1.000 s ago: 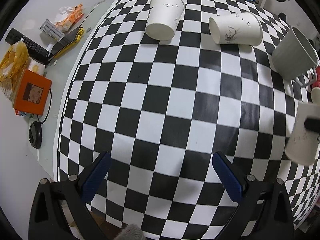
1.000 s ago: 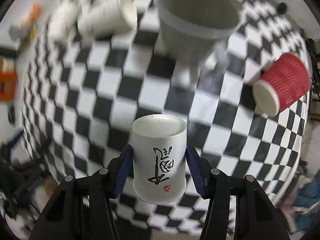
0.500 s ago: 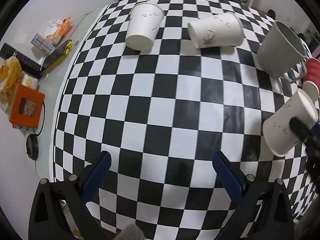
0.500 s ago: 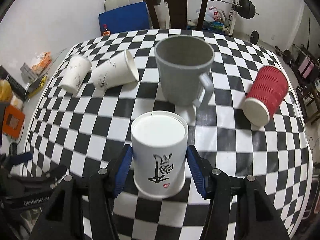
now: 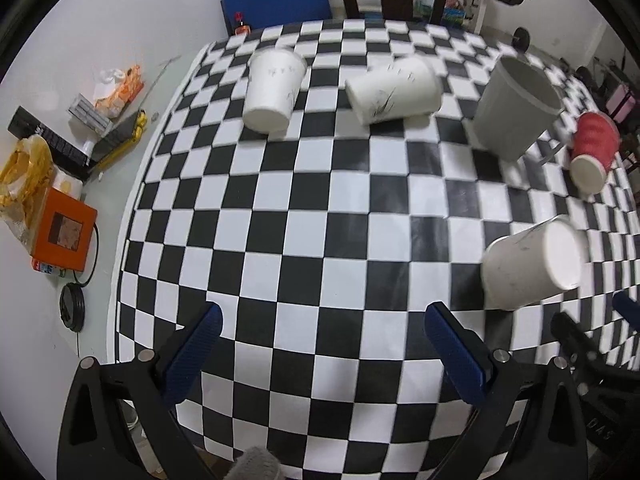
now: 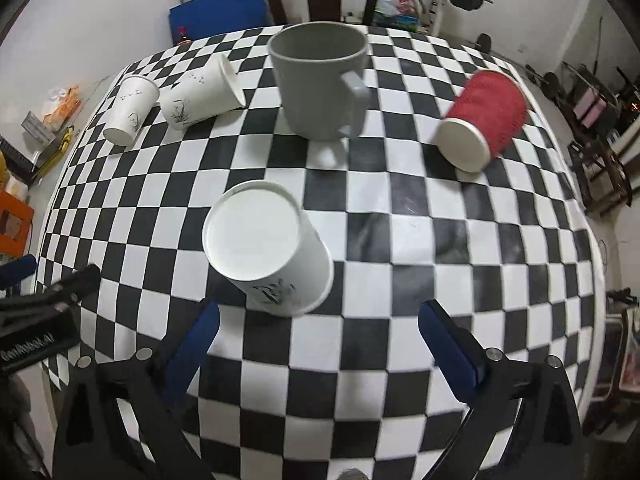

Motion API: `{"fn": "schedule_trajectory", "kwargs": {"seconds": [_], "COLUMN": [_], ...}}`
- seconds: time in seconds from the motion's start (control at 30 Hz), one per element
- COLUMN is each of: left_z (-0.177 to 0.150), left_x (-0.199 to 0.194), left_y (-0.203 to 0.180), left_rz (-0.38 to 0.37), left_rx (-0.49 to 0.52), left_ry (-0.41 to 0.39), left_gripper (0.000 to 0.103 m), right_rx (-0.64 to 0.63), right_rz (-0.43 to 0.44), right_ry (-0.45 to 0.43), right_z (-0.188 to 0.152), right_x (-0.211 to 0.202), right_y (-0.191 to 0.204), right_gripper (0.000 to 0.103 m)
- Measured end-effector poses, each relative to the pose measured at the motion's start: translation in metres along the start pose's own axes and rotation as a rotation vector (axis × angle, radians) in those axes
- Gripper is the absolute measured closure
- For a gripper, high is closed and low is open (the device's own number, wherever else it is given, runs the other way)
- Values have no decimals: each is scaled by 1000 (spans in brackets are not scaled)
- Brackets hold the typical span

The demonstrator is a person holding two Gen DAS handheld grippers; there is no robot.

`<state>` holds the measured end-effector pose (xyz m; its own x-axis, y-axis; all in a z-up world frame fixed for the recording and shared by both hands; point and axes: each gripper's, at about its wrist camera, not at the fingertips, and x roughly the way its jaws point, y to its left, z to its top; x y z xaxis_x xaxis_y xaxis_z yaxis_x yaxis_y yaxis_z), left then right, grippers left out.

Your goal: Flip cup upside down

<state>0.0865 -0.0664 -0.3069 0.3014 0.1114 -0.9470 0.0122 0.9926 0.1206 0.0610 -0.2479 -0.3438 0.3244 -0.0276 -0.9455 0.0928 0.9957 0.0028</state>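
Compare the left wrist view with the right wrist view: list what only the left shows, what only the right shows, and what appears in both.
Only the left wrist view shows the black puck-shaped object on the floor and the left gripper, open.

Only the right wrist view shows the grey mug's handle clearly, the ink mark on the nearest cup, and the right gripper, open.

Both show the checkered table, the upside-down white cup, the red cup, the grey mug and the orange box.
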Motion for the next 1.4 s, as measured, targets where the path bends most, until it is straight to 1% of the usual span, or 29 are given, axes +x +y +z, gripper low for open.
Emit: {"fn": "schedule_trajectory", "kwargs": {"seconds": [0.1,0.2,0.3,0.33,0.53,0.67,0.73,0.93,1.1,1.4], "left_z": [3,4,7,8,9,9,8,4,0,-11], "left_x": [-25,-60,-94,-111,-179,-217,-233,-259,-274,-282], "left_y": [1,1,2,3,6,9,11,17,21,28], "left_rz": [-27,-52,-76,-90,-161,-176,-182,-173,-160,-153], "left_rx": [-1,12,27,30,46,59,59,43,31,12], "left_ry": [-29,-75,-124,-145,-213,-262,-274,-260,-235,-178], "left_gripper": [0,0,0,0,0,0,0,0,0,0], "right_rx": [8,20,35,42,57,79,98,128,120,118], "right_rz": [-15,-31,-46,-64,-109,-157,-170,-182,-179,-162], "right_ry": [-4,-35,-79,-90,-182,-212,-216,-238,-250,-240], "right_z": [-5,-7,-5,-4,2,5,6,3,0,-5], "right_x": [-23,-57,-100,-116,-201,-245,-264,-312,-339,-359], "right_y": [-5,-9,-13,-14,-13,-13,-14,-16,-13,-7], "right_gripper": [1,1,1,1,1,1,1,1,1,1]}}
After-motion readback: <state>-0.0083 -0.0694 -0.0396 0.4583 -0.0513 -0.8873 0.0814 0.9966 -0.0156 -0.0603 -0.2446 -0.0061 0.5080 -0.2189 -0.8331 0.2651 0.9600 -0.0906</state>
